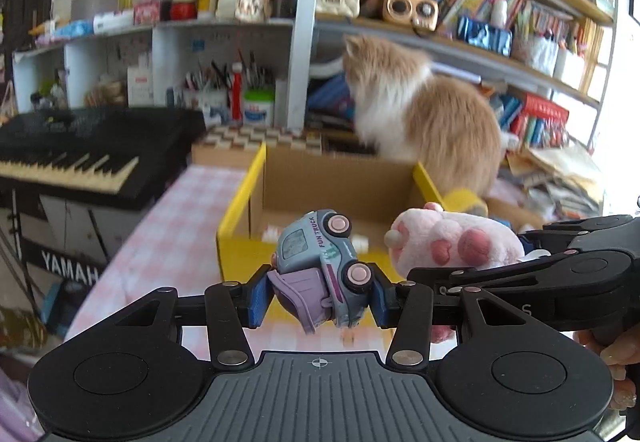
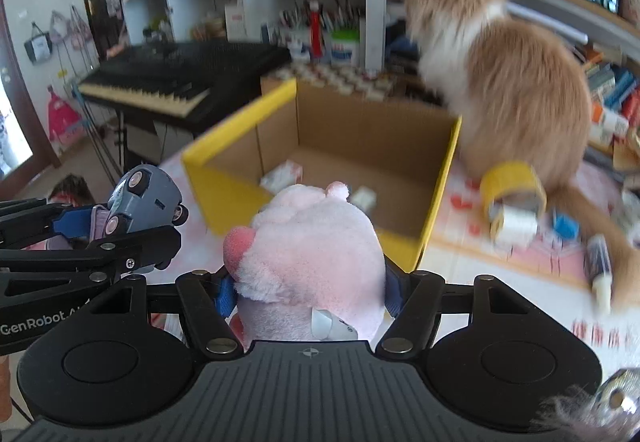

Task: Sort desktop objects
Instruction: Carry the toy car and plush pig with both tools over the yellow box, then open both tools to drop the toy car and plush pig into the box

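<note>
Holding both toys just short of the yellow cardboard box [image 1: 240, 209] - left gripper [image 1: 318, 292] clamped on the blue toy truck [image 1: 320, 262], tipped on its side; right gripper [image 2: 308, 294] clamped on the pink plush paw [image 2: 312, 258]. Cat [image 2: 508, 81] sits behind the box - tape roll [image 2: 514, 181] right of it

Both wrist views in bright, even daylight; overexposed glare at the far right edge of the left view and at a window [image 2: 12, 129] on the left of the right view. Strong fisheye bowing of shelves [image 1: 460, 41]; motion blur on cat [image 2: 508, 81] and tablecloth [image 2: 520, 254]; shadows faint
</note>
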Tool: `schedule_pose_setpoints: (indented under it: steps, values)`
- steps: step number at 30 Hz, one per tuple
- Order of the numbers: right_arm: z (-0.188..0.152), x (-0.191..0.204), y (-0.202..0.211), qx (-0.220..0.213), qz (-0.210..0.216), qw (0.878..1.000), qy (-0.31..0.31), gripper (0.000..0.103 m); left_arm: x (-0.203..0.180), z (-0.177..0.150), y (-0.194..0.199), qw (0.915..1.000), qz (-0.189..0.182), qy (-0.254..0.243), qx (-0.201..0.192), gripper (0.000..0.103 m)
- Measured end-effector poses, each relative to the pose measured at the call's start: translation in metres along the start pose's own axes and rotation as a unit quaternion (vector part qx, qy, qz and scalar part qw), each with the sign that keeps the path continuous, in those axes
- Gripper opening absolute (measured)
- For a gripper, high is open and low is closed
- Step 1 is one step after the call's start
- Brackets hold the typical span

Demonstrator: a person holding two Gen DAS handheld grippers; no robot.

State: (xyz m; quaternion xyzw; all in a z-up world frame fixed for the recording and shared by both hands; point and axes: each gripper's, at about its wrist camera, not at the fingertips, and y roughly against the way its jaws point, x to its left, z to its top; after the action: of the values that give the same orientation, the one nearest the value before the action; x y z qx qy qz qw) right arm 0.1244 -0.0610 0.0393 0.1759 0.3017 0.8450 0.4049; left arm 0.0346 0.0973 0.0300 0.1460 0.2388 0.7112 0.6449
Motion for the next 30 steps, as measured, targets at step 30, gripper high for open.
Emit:
schedule_pose_setpoints:
  steps: [30]
  values:
    - [0.118,-0.040,-0.225,0.122,0.013,0.960,0.253,0.064,0.007,0.056,-0.189,0.9873,0.088,-0.056,0.120,0.047]
